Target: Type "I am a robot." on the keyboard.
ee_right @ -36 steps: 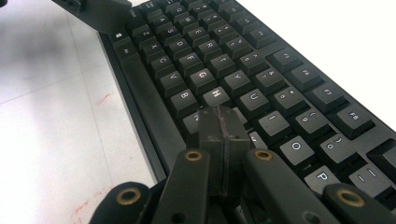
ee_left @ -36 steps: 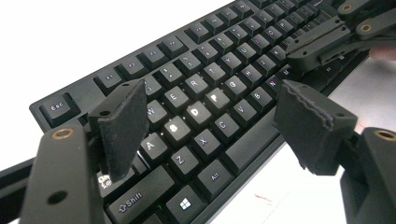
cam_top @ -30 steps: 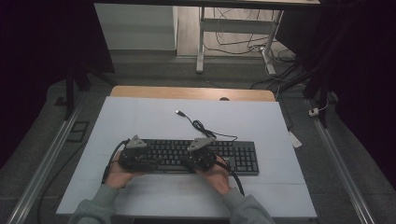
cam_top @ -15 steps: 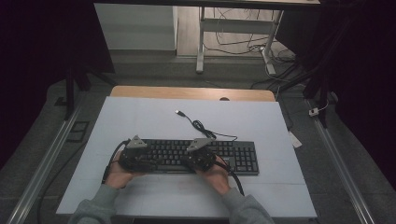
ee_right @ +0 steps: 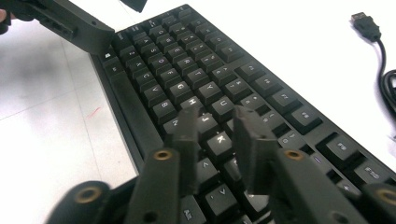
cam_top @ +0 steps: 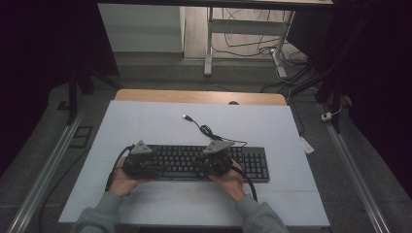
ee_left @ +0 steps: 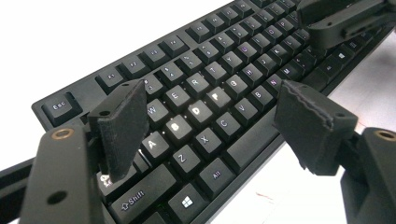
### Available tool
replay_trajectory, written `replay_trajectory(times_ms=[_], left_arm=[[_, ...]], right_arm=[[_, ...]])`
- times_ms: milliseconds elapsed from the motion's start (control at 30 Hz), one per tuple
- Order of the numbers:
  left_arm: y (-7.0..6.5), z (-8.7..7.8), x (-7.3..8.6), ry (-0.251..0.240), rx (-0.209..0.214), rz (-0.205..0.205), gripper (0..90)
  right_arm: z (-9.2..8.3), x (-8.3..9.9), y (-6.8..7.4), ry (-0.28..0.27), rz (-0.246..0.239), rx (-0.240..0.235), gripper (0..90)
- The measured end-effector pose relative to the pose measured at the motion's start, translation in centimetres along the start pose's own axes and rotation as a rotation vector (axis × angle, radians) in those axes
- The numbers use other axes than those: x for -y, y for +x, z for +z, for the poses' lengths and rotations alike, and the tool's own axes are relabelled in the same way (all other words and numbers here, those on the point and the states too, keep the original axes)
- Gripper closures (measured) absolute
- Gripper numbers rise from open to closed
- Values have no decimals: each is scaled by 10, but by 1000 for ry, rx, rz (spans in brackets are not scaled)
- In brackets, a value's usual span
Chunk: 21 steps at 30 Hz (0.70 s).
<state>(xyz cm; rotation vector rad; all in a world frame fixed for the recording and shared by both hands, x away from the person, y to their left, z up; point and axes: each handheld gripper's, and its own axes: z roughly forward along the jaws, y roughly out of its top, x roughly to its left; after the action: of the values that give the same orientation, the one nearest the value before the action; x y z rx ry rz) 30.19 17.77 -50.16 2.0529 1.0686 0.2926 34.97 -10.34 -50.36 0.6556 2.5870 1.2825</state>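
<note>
we see the black keyboard (cam_top: 194,162) lying flat on the white table (cam_top: 160,121), near its front edge, long axis running left to right, key legends facing the person. its matte plastic keycaps are square and glow faintly. the left gripper (ee_left: 210,123) hovers over the left-hand keys, jaws spread wide and holding nothing. the right gripper (ee_right: 215,140), its jaws just opened a little, seems to hang empty above the k key, though that view is blurred.
</note>
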Motion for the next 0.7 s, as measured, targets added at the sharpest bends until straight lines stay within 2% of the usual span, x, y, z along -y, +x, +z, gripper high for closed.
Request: replay_trajectory(times_ms=[300,500,700], left_arm=[[0,0,0,3,-1,0,257],[1,0,0,2,0,0,255],[2,-2,0,-2,6,-15,249]], right_arm=[[-22,11,-9,-32,18,17,567],[-49,27,-22,-51,51,62,535],[-69,41,-31,-60,73,97,485]])
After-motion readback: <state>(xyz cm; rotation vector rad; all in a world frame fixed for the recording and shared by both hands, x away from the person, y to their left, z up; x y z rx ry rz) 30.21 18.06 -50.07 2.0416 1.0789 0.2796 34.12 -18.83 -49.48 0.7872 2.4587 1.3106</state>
